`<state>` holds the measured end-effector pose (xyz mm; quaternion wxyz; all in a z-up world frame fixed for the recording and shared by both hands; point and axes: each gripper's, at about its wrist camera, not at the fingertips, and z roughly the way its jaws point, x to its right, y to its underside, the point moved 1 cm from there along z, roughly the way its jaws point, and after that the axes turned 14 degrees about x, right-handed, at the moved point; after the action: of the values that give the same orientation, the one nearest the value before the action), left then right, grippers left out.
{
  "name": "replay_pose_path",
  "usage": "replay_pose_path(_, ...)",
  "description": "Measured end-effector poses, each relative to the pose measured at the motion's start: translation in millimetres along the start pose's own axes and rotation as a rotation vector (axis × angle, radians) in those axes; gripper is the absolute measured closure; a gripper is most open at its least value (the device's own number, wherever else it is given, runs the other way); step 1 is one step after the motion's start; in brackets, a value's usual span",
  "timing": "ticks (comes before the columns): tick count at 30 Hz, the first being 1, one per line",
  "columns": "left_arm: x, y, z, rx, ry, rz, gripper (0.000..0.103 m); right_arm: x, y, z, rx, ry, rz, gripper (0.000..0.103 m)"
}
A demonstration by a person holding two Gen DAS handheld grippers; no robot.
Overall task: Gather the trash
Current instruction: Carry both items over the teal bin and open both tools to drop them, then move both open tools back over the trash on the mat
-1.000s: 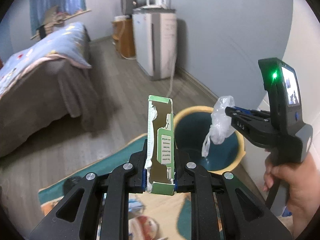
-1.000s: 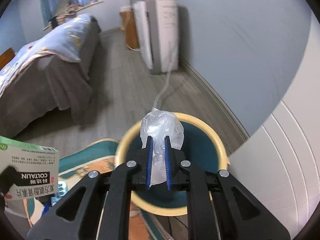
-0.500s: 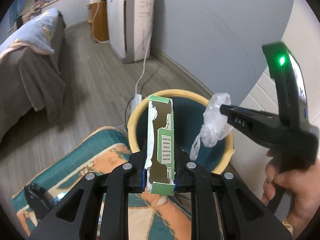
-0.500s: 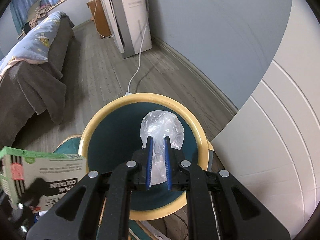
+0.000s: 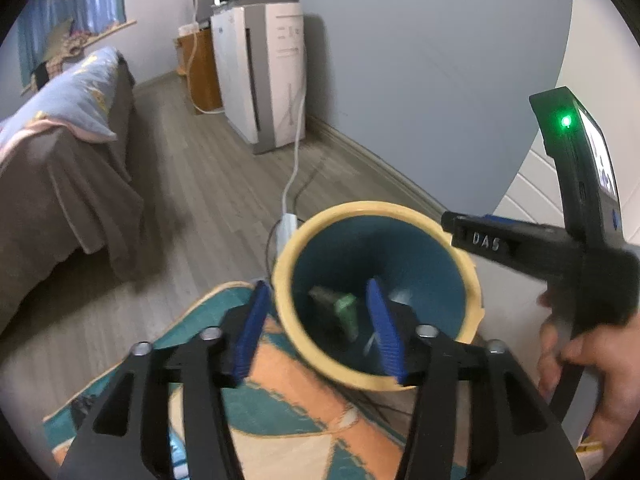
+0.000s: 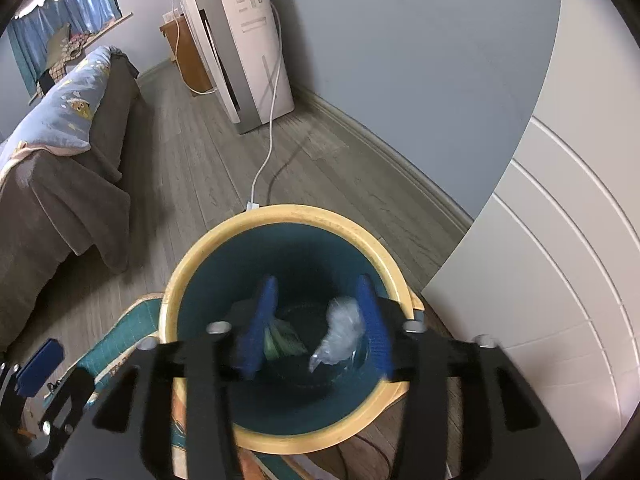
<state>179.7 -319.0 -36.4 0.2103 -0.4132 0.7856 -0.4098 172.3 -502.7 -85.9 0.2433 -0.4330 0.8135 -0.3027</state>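
Lying down inside the yellow-rimmed teal bin, the green carton and the crumpled clear plastic wrap are free of both tools. Above the bin's mouth, the left gripper and right gripper have just been opening, their blue fingers apart with nothing clamped between. The bin stands at the edge of a teal-and-orange rug, near a white cable on the wood floor.
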Motion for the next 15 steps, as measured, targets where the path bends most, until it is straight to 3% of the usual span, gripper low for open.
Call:
replay_pose_path(1,-2,0,-4,0.004,-0.004,-0.001,0.039,-2,-1,-2,0.008,-0.002,-0.005,0.042)
replay_pose_path(5,-17,5,-21,0.022,-0.042,-0.012,0.021,-5,-2,-6,0.015,-0.022,-0.011,0.018)
replay_pose_path(8,-30,5,-35,0.04,-0.085,-0.053,0.009,-11,-3,-12,0.029,-0.045,-0.029,0.008)
replay_pose_path(15,-51,5,-70,0.073,-0.148,-0.095,0.007,-19,-2,-28,0.054,-0.053,-0.078,0.006)
